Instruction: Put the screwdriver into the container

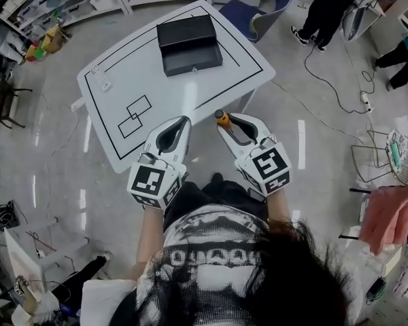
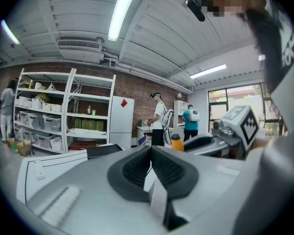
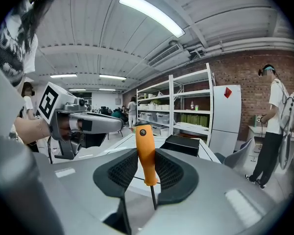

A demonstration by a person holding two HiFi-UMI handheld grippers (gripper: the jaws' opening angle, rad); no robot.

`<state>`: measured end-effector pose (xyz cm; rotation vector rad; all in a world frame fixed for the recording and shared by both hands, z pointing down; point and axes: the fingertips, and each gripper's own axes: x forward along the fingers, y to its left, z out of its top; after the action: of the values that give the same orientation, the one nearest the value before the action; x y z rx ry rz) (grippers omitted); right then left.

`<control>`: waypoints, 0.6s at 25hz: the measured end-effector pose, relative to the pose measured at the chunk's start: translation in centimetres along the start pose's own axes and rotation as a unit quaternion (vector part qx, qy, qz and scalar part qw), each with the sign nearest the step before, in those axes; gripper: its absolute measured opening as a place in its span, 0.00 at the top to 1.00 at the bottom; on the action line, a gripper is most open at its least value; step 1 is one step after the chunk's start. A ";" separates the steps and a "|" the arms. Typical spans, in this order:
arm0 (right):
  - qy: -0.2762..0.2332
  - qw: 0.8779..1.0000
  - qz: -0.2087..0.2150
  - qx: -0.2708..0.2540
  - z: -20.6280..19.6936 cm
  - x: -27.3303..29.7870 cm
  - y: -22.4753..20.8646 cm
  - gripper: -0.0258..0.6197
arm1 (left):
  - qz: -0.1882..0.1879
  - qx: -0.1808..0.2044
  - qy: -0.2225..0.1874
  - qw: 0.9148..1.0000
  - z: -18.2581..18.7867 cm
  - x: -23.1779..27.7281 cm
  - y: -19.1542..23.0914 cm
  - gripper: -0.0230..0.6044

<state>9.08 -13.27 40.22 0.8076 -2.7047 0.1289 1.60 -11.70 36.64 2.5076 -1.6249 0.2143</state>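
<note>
The screwdriver (image 3: 146, 155) has an orange handle that stands upright between the pads of my right gripper (image 3: 146, 169), which is shut on it; its thin shaft points down. In the head view the handle top (image 1: 221, 118) shows at the right gripper's (image 1: 226, 122) tip, just off the near edge of the white table (image 1: 122, 80). The black box-shaped container (image 1: 189, 44) sits at the table's far side, well ahead of both grippers. My left gripper (image 1: 184, 121) hovers beside the right one, its jaws together with nothing between them (image 2: 151, 149).
Black lines and rectangles mark the tabletop, and a small white item (image 1: 100, 80) lies near its left edge. A blue-grey chair (image 1: 258, 15) stands behind the table. People stand at the back right (image 1: 323, 9). Shelves (image 1: 61, 5) line the back left; a wire rack (image 1: 377, 156) stands at the right.
</note>
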 end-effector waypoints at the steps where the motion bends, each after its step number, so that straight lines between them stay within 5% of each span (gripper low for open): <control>1: 0.000 1.000 0.003 0.001 -0.1 0.0 -0.2 0.78 | 0.002 0.000 0.003 1.000 -0.1 0.2 -0.2 0.96; 15: 0.001 0.999 0.035 0.018 -1.3 1.3 -1.7 0.78 | 0.033 0.004 0.036 0.999 -1.0 1.0 0.1 0.96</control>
<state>9.33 -15.17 41.87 0.7222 -2.7371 0.1962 1.85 -12.47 37.86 2.4258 -1.6823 0.3159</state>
